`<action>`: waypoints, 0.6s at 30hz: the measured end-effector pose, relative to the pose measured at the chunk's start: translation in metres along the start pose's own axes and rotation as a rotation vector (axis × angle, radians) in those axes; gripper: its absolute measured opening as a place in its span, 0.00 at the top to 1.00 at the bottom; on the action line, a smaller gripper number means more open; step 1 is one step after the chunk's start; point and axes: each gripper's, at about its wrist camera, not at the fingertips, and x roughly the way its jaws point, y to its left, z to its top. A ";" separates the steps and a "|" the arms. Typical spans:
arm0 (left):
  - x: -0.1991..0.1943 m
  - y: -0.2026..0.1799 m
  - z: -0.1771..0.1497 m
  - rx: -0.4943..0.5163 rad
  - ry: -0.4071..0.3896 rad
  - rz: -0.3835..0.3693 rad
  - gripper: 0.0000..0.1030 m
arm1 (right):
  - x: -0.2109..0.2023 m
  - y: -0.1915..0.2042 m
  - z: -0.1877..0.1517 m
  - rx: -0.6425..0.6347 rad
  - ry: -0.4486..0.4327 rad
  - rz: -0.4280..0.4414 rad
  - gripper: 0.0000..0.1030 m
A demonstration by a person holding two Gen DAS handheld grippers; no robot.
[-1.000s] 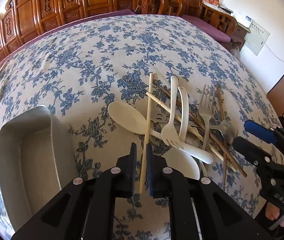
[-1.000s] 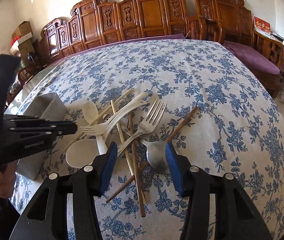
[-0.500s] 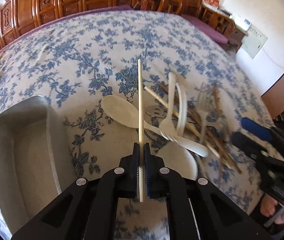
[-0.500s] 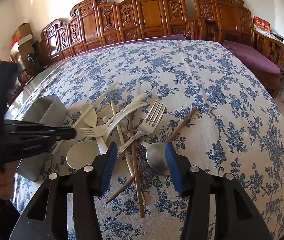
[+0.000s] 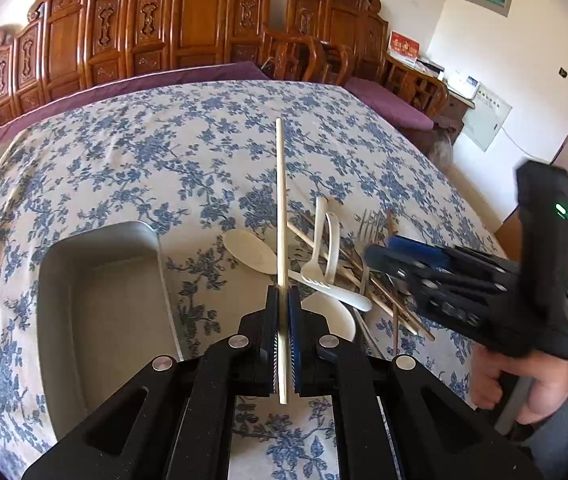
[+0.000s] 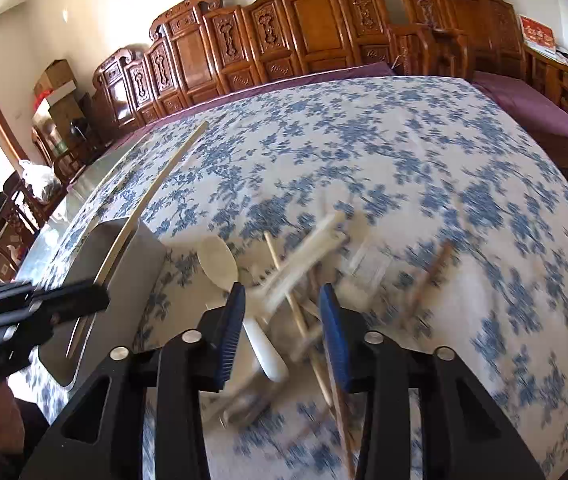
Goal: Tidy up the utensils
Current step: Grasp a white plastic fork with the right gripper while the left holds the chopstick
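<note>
My left gripper (image 5: 282, 296) is shut on a pale wooden chopstick (image 5: 281, 208) and holds it lifted, pointing forward. The chopstick also shows in the right wrist view (image 6: 156, 184), above the grey tray (image 6: 132, 264). The grey tray (image 5: 96, 300) lies left of the utensil pile. The pile (image 5: 323, 256) holds white plastic spoons, a white fork, metal forks and brown chopsticks. My right gripper (image 6: 282, 316) is open and hovers low over the pile (image 6: 295, 280), which is blurred there. It shows in the left wrist view (image 5: 387, 250) too.
The table has a blue floral cloth (image 5: 164, 152). Carved wooden chairs (image 5: 188, 40) line the far edge. A purple bench cushion (image 5: 387, 104) sits at the right.
My left gripper closed on the chopstick and lifted it off the pile. My right gripper moved forward and down over the pile, still open.
</note>
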 end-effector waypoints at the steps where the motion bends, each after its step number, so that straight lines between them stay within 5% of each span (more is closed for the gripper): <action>1: -0.001 0.002 0.000 0.000 -0.003 0.002 0.96 | 0.005 0.002 0.004 0.001 0.007 0.003 0.64; 6: -0.010 0.014 -0.001 -0.014 -0.020 -0.001 0.96 | 0.039 0.018 0.022 0.008 0.048 0.013 0.65; 18: -0.029 0.030 0.001 -0.037 -0.057 -0.035 0.96 | 0.071 0.009 0.027 0.041 0.163 -0.128 0.68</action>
